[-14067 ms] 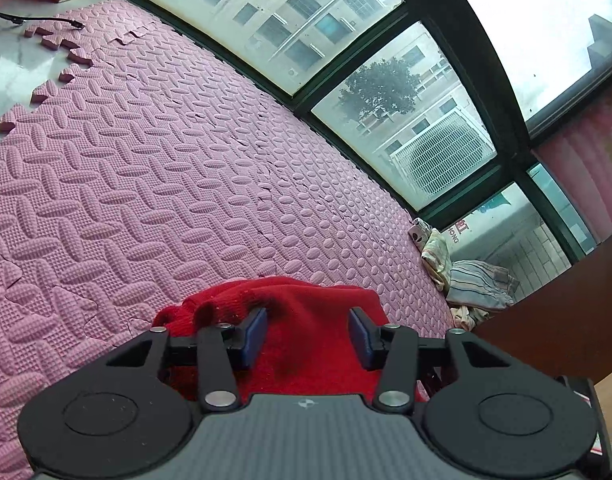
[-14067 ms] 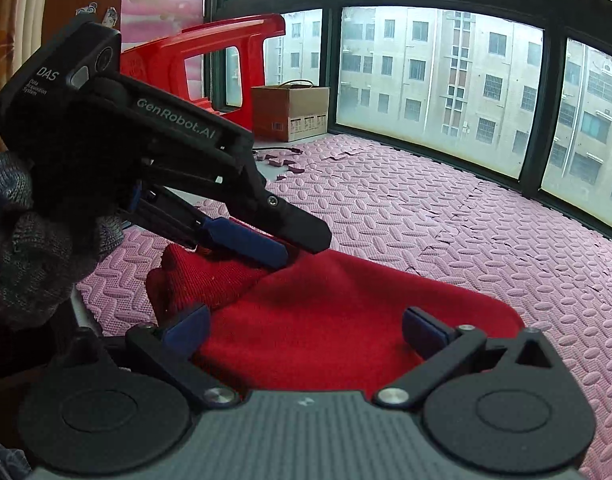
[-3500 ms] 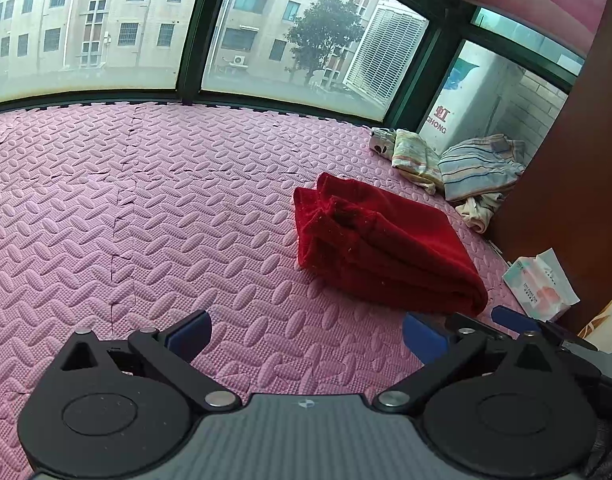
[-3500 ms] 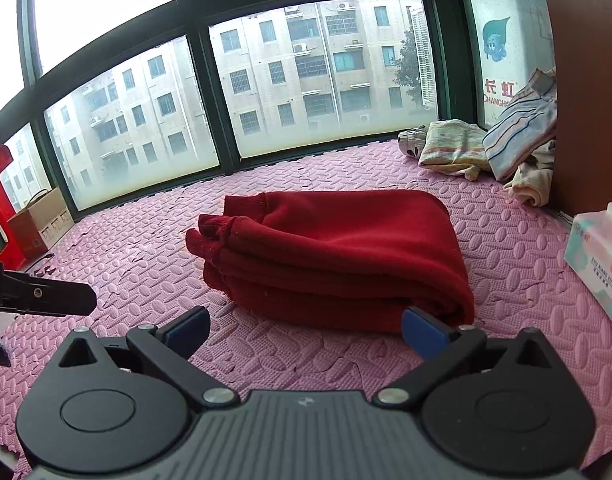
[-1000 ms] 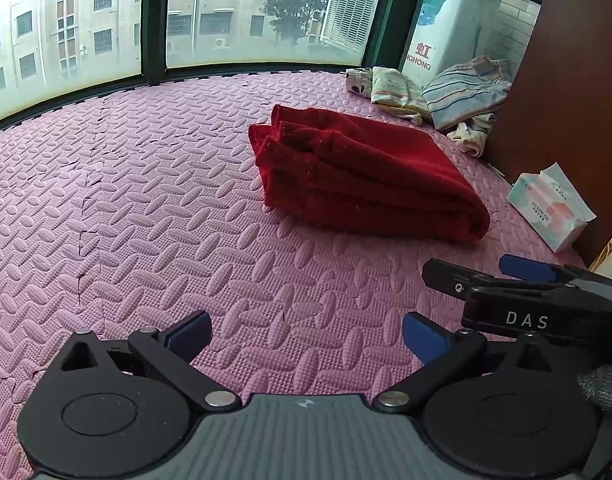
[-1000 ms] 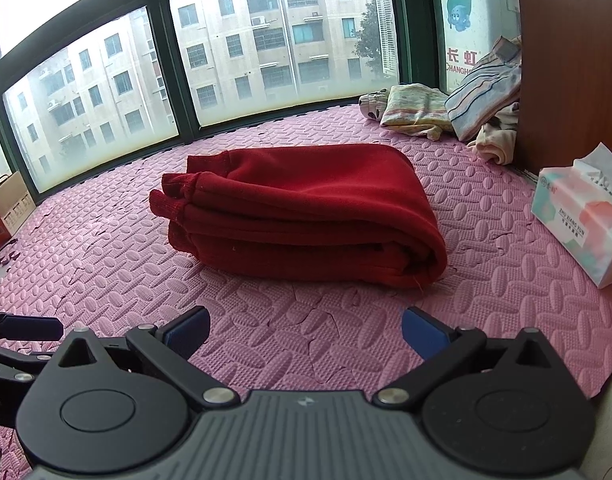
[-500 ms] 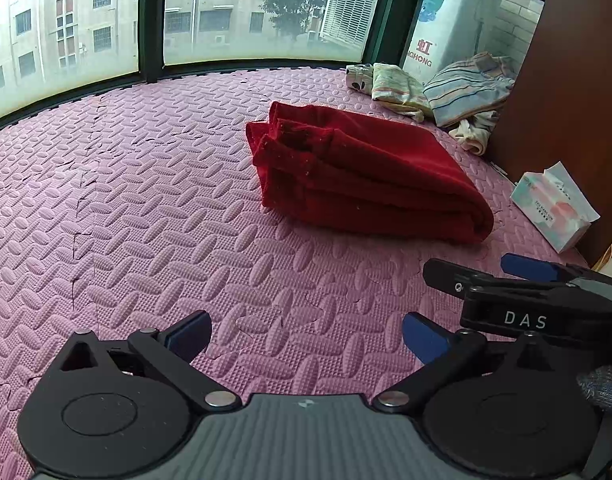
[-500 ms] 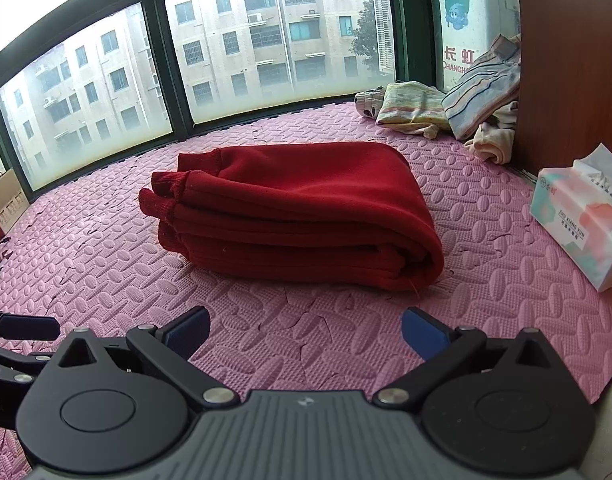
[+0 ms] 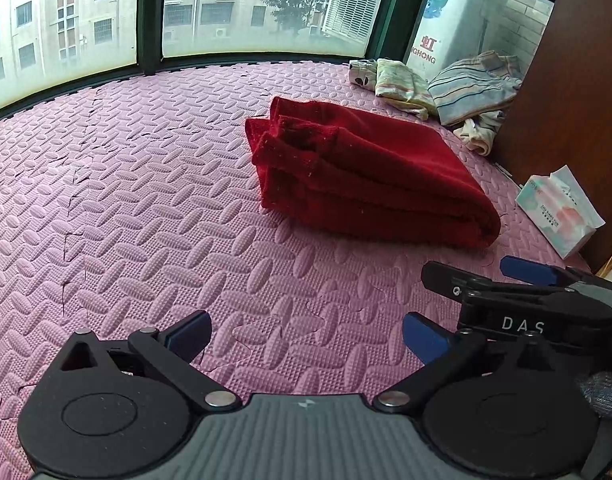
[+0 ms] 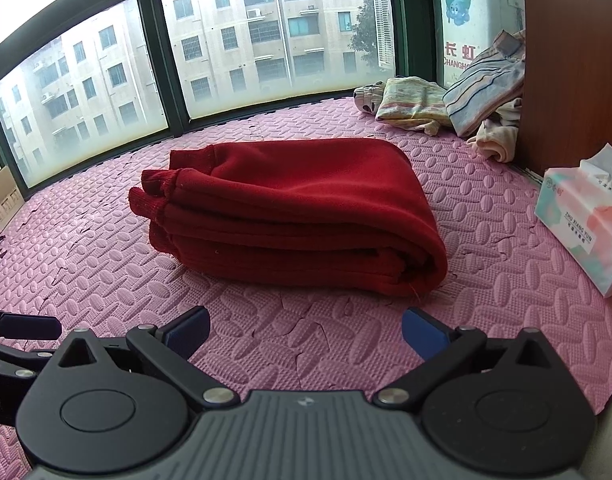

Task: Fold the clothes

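Left gripper [image 9: 306,336]: fingers [image 9: 188,330] spread wide apart, holding nothing, above pink foam mat [image 9: 126,200]. Right gripper [image 10: 304,332]: fingers [image 10: 423,330] likewise wide apart, empty, just beside left gripper. Red garment [image 10: 298,212] folded in layered stack, lying on mat ahead of both grippers, apart from them, cuffed edges toward left. Tissue pack [image 10: 581,220] near mat's right edge, beside brown panel [image 10: 573,60]. Loose clothes pile [image 10: 445,108] at far right corner, under windows [image 10: 226,40].
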`<state>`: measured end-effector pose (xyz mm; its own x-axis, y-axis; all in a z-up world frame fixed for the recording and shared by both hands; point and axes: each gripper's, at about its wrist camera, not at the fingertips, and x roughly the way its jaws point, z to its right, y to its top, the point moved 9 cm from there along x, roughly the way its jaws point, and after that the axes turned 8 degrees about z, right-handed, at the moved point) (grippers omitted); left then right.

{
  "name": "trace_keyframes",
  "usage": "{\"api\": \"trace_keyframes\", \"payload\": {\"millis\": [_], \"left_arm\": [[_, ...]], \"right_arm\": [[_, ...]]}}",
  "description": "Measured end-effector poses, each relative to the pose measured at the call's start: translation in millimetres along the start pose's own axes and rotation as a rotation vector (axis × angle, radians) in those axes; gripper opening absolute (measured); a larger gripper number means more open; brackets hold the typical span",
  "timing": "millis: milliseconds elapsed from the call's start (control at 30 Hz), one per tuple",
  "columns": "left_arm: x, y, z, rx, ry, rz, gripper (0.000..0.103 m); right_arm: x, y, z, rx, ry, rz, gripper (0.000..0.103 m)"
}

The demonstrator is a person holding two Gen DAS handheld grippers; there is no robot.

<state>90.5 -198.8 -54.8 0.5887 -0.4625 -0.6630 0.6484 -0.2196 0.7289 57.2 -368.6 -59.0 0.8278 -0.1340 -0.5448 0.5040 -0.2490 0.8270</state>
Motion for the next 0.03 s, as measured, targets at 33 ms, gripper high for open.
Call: {"api": "trace_keyframes", "payload": {"millis": [33], "left_arm": [[0.9,0.2,-0.6,-0.001,0.002,-0.002,0.103]], "right_arm": [[1.2,0.1,0.4,0.0,-0.002,-0.001,0.103]]}}
